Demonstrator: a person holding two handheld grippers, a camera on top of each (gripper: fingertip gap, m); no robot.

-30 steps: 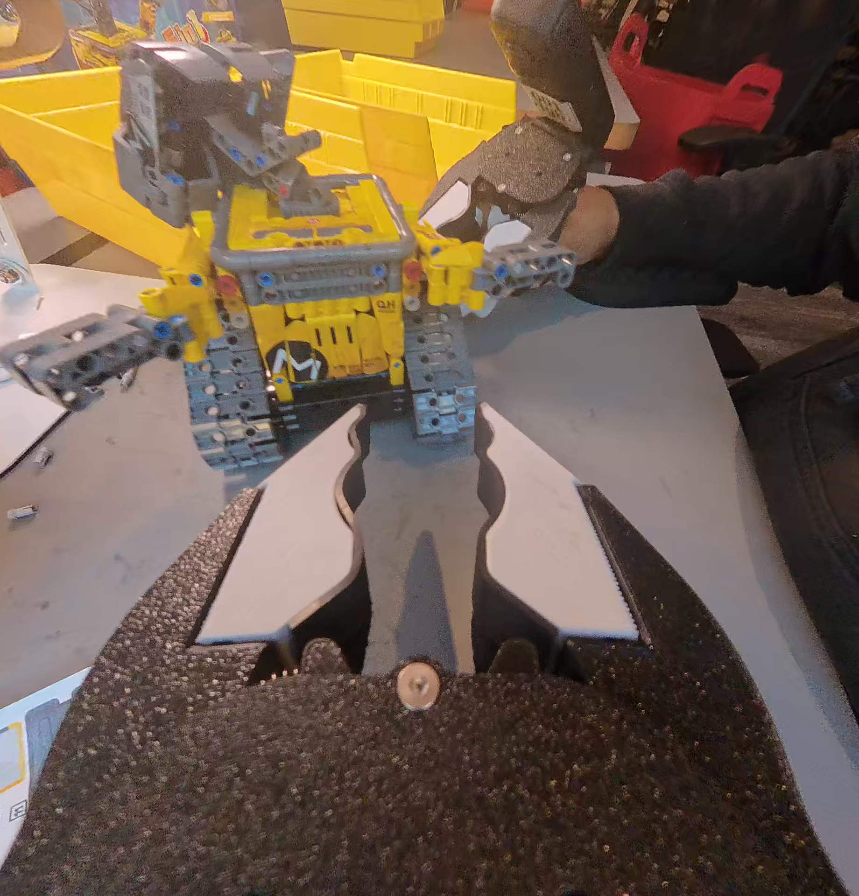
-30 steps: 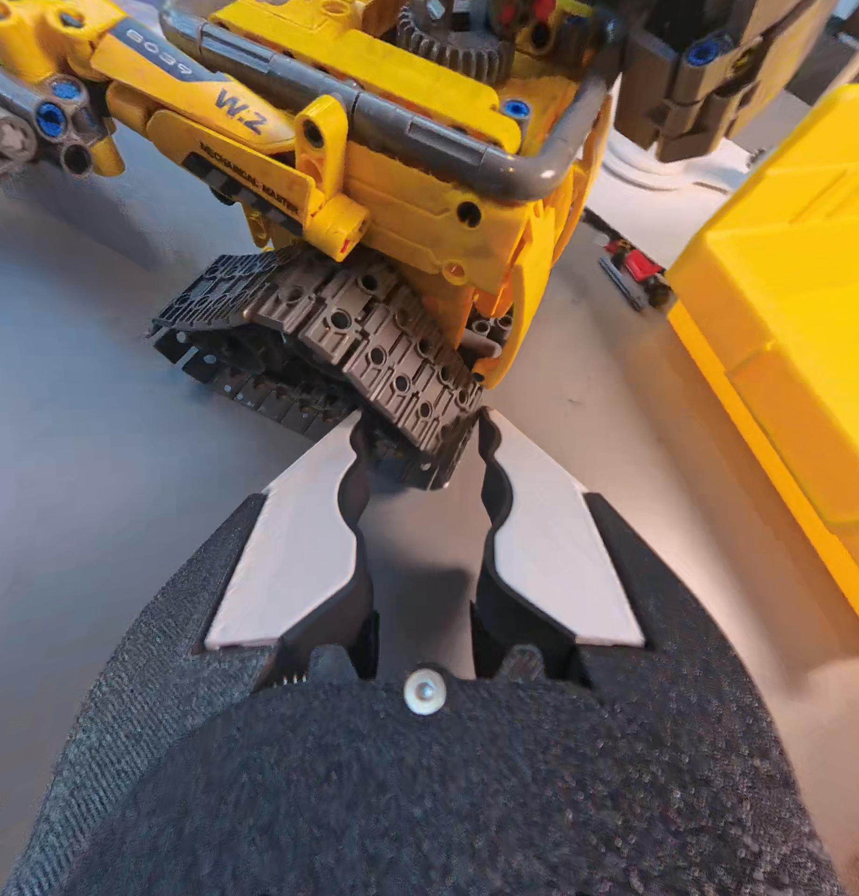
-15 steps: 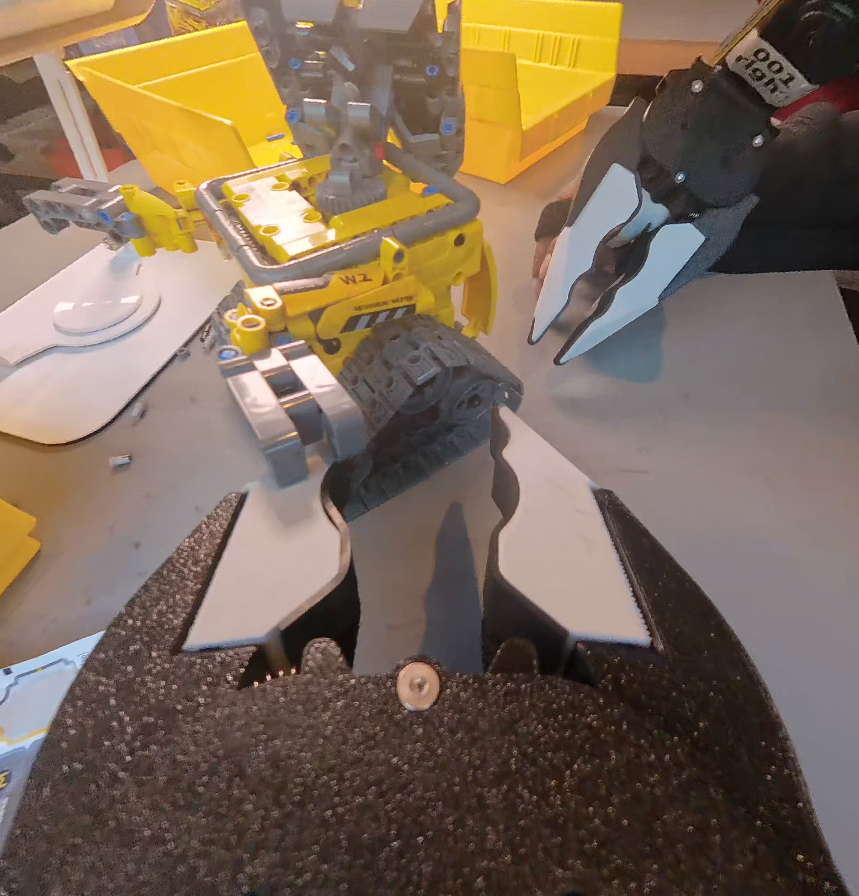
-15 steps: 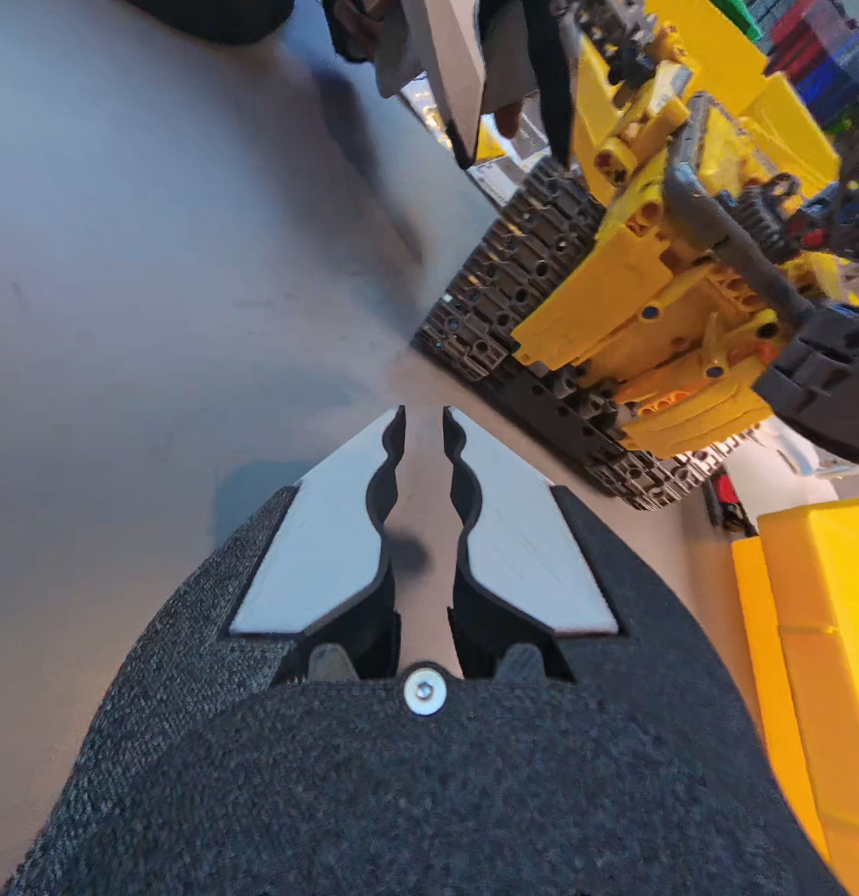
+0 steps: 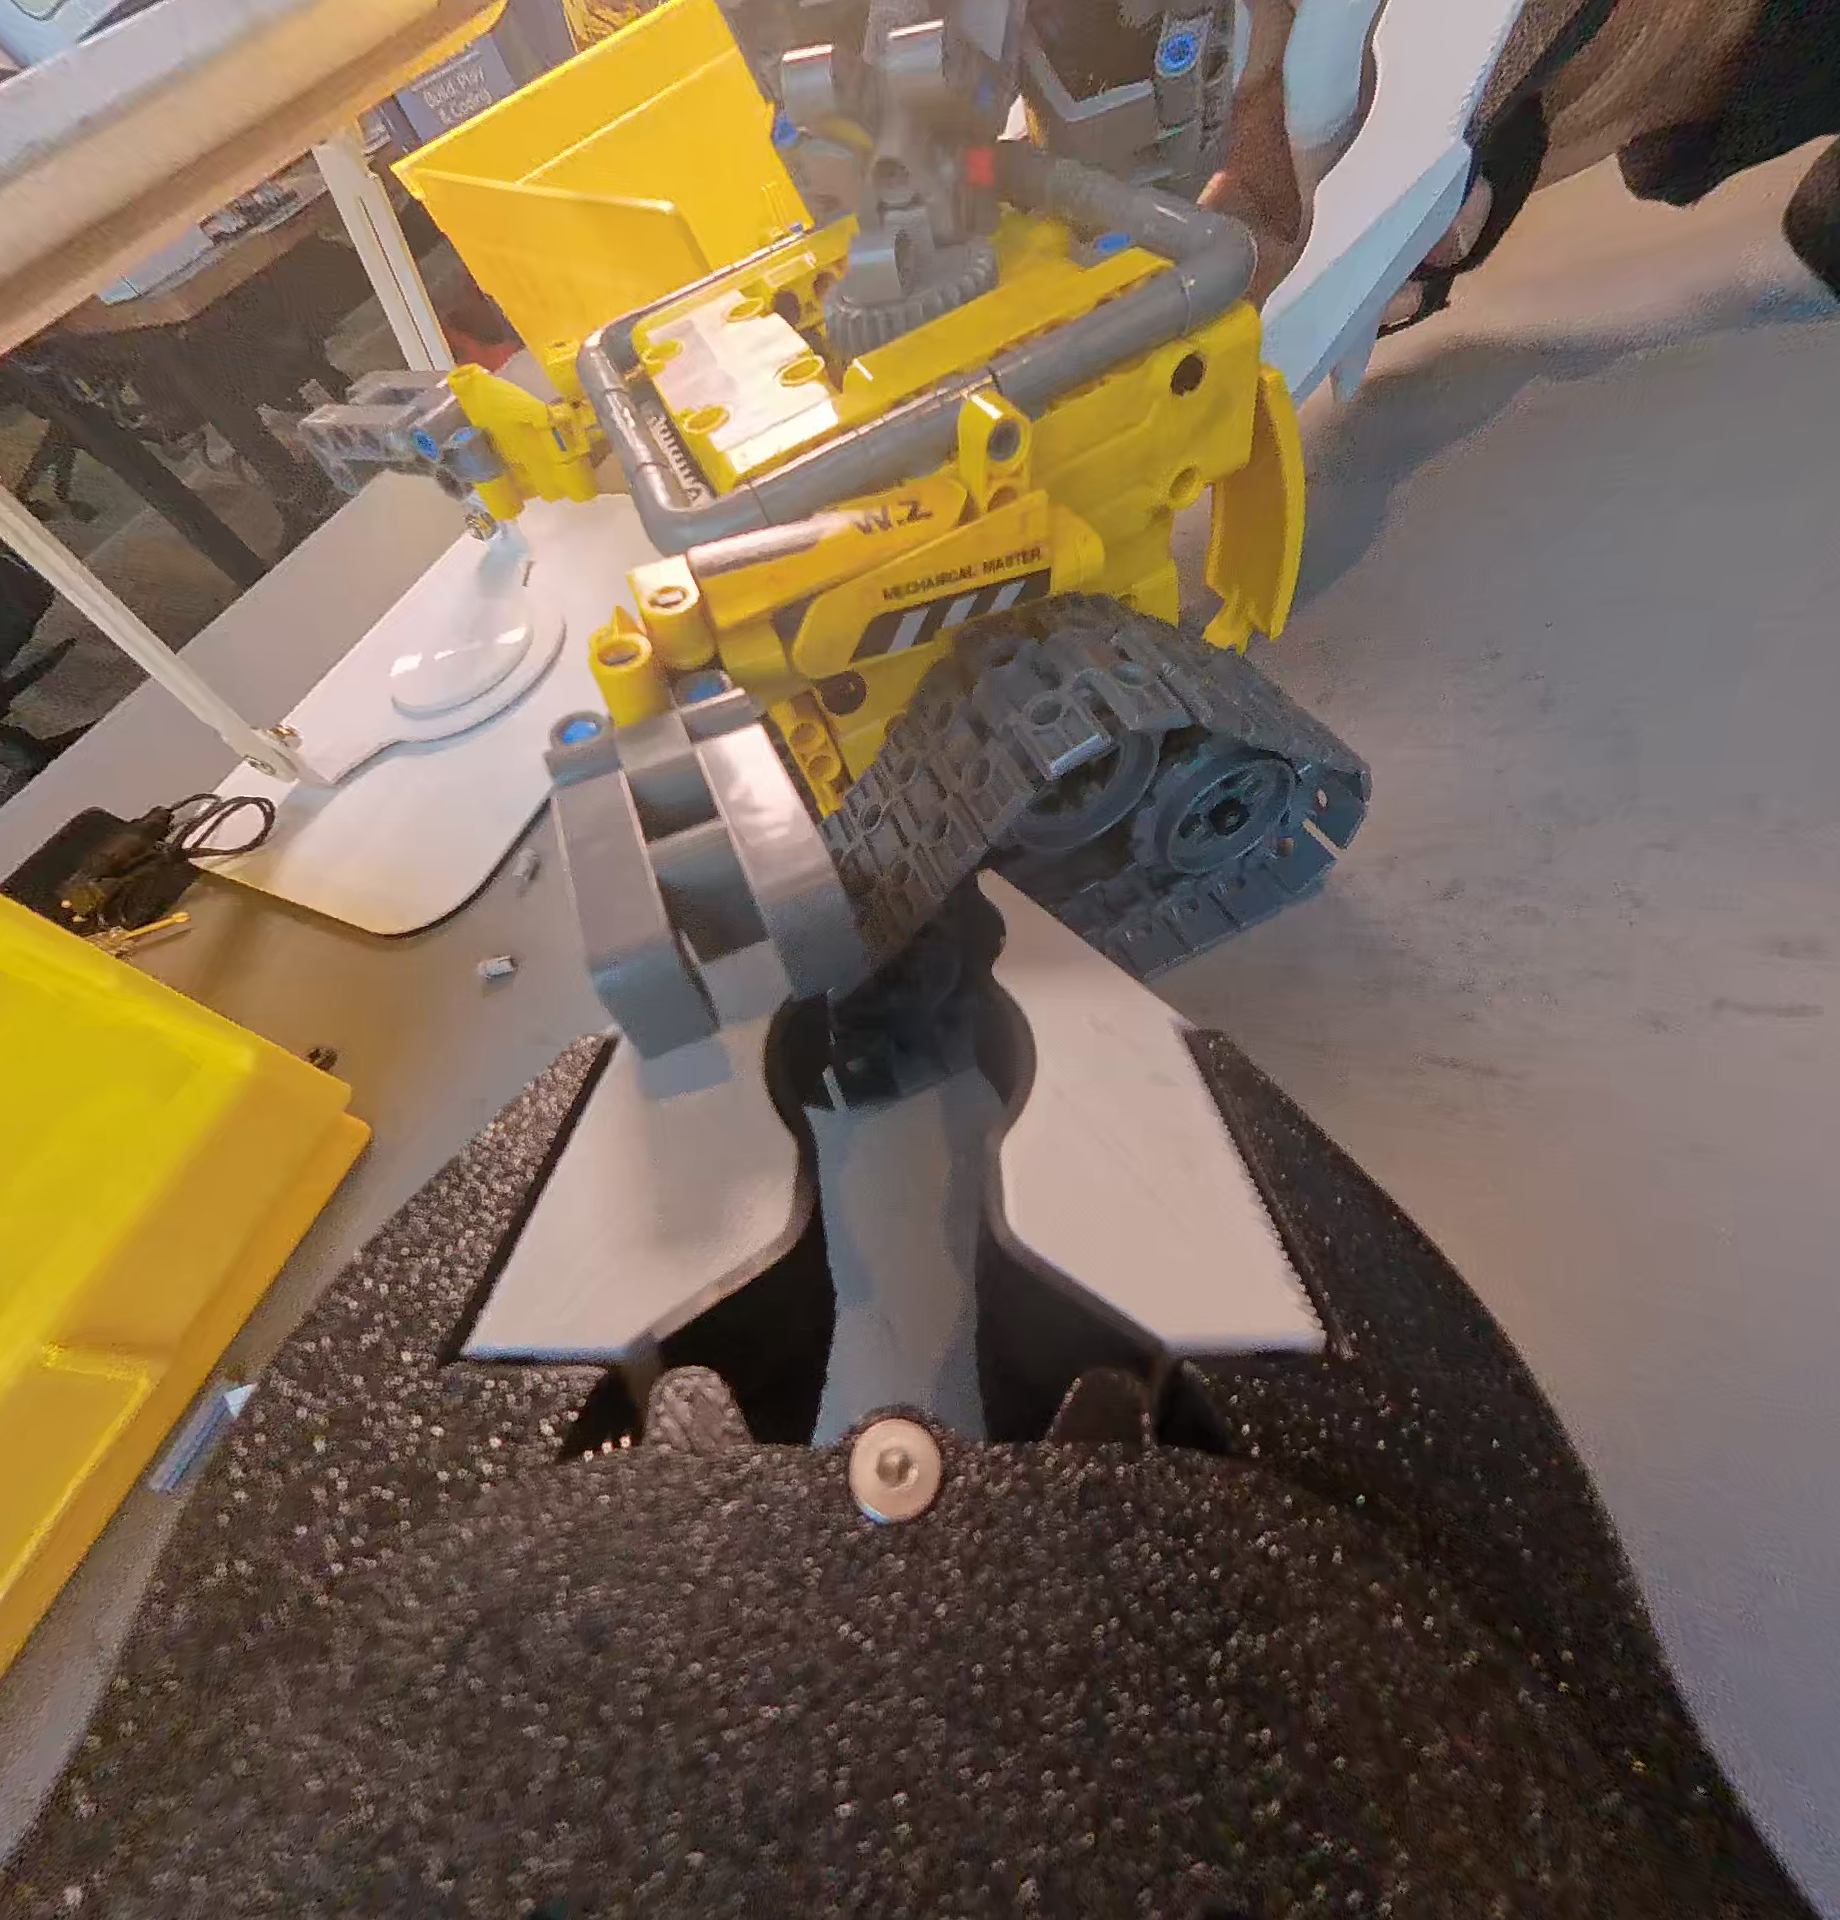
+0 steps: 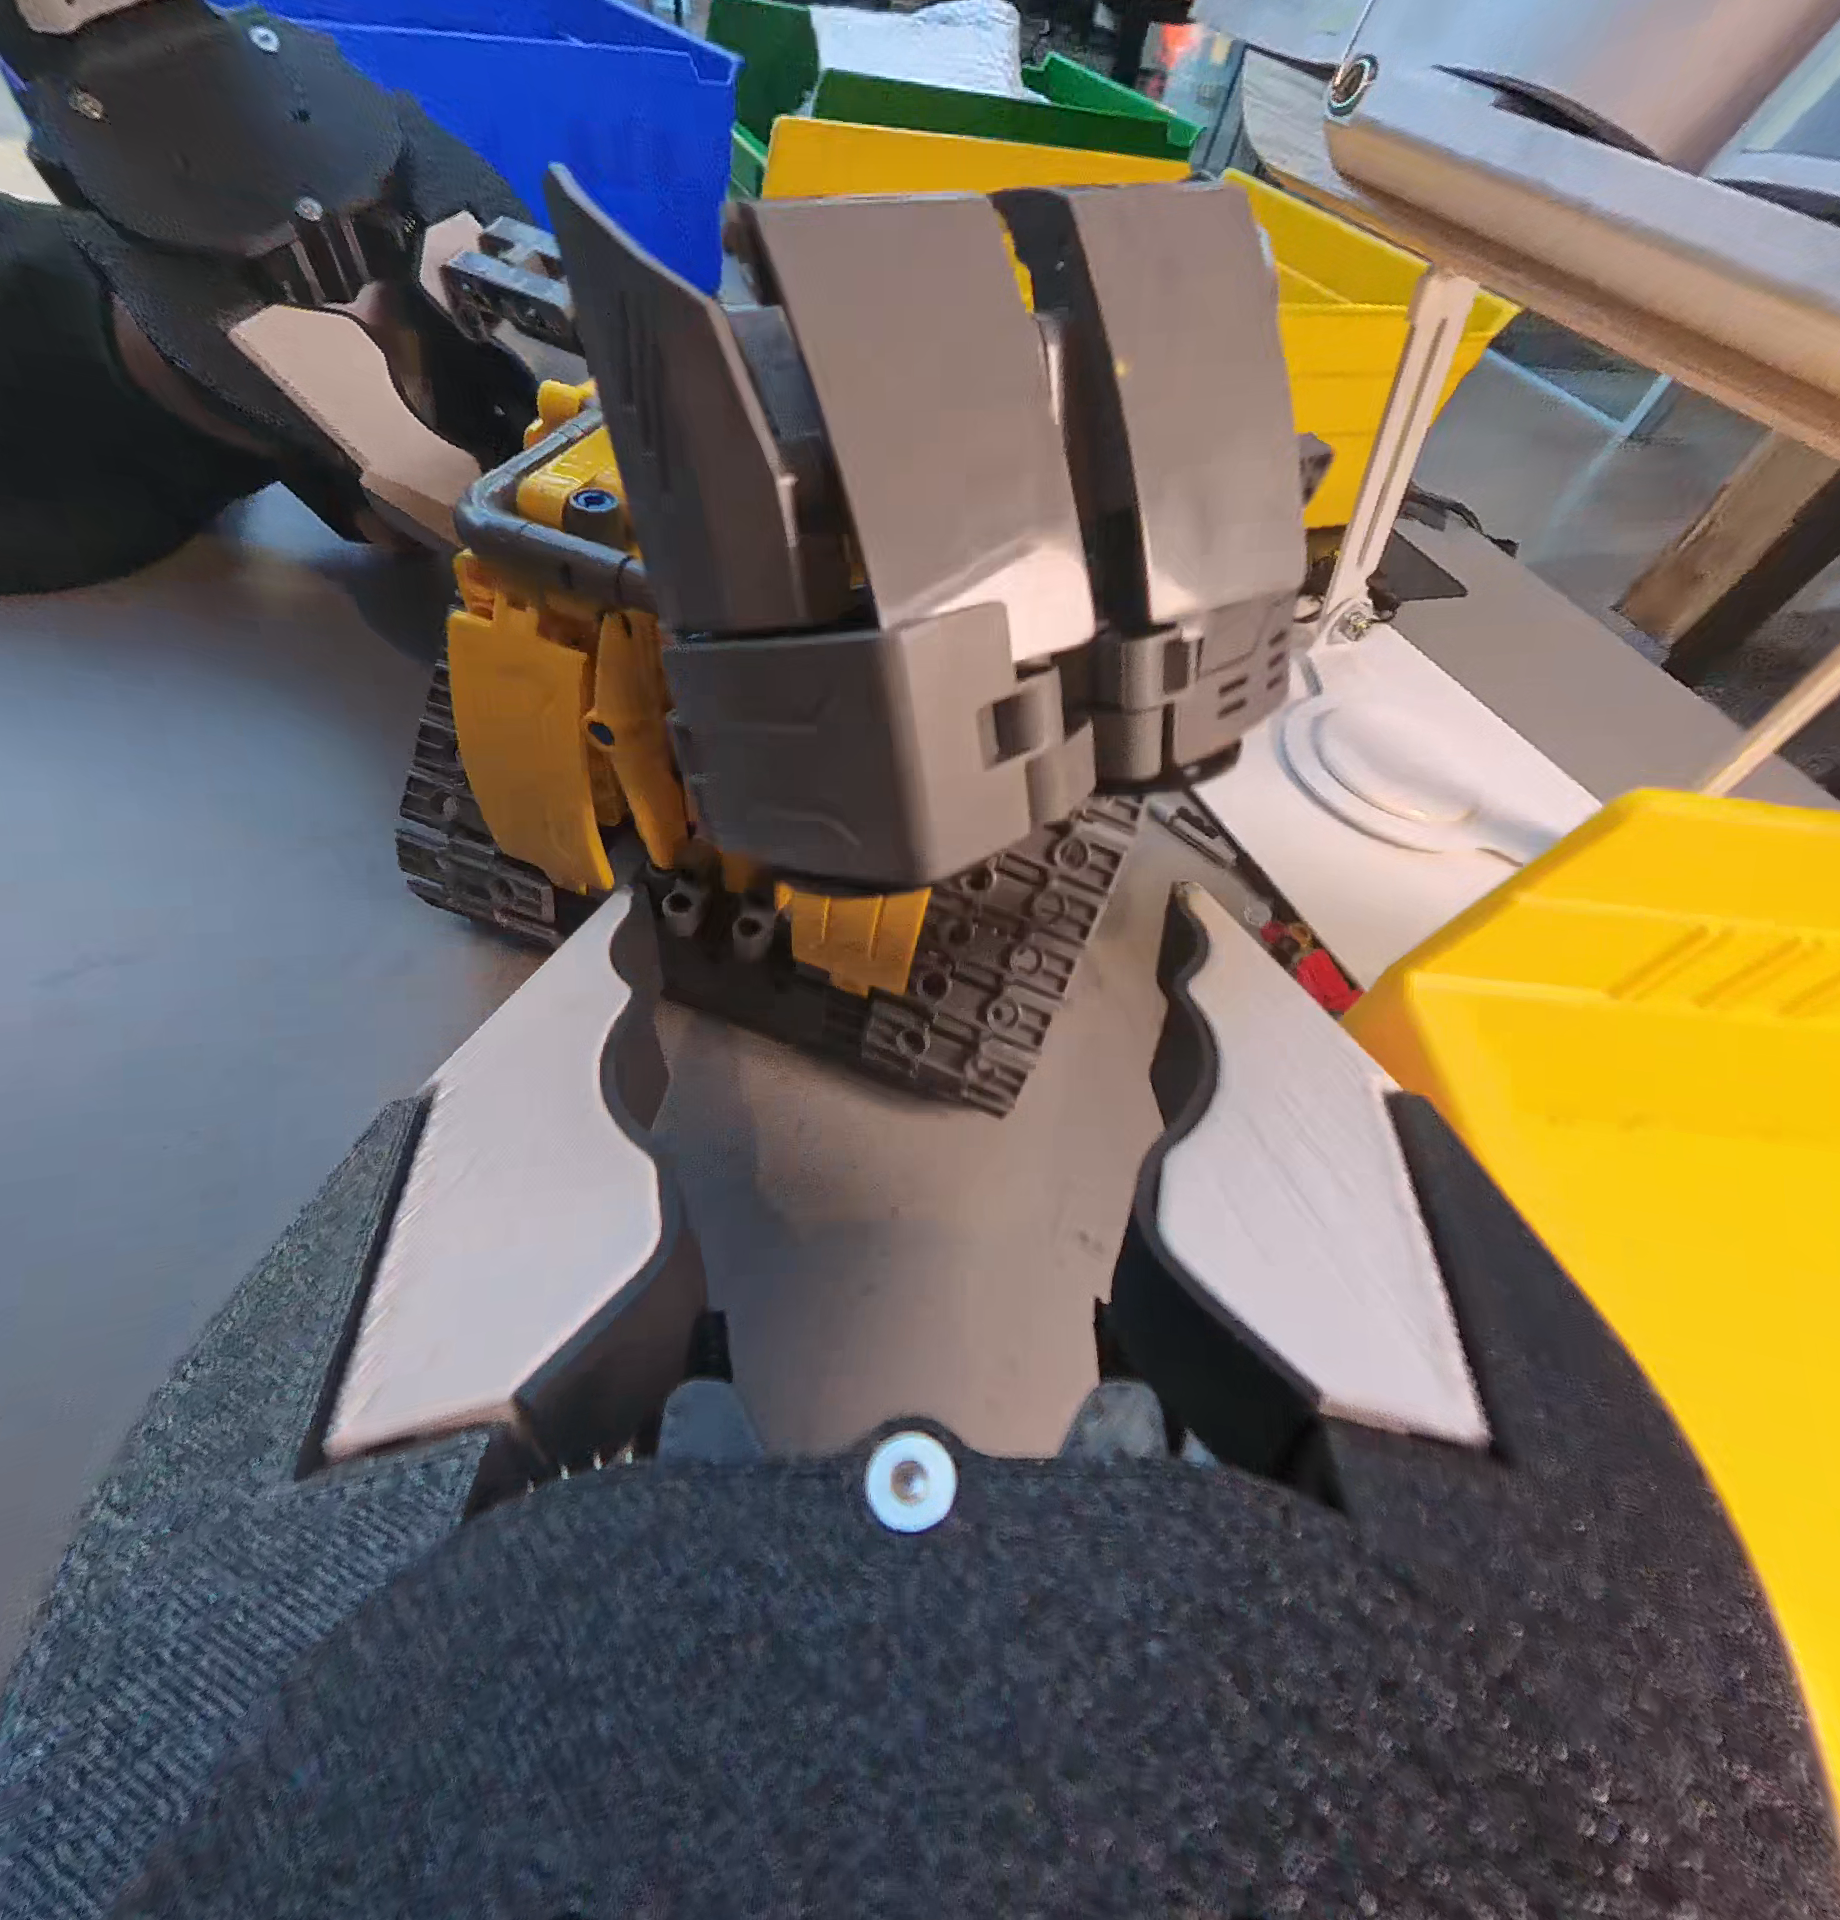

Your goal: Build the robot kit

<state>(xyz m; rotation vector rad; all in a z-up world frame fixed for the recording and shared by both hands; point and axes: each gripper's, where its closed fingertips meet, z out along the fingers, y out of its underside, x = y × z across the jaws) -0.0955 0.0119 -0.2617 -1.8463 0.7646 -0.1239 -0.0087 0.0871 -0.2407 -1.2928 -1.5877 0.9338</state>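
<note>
Bins in yellow sit at our far left: one yellow bin (image 5: 95, 1174) lies on the grey counter (image 5: 1581, 935) beside our left claw (image 5: 895, 997). That claw is clenched on the front end of the dark track (image 5: 1082, 769) of a yellow and grey brick-built robot (image 5: 957, 499), which stands mid-counter with its grey forearm (image 5: 687, 862) over the claw's left finger. In the right wrist view, our right claw (image 6: 900, 914) is released, jaws wide apart, just behind the robot's rear track (image 6: 989, 966) and under its grey head (image 6: 957, 540). Further right, another yellow bin (image 6: 1674, 1195) touches that claw's right finger.
</note>
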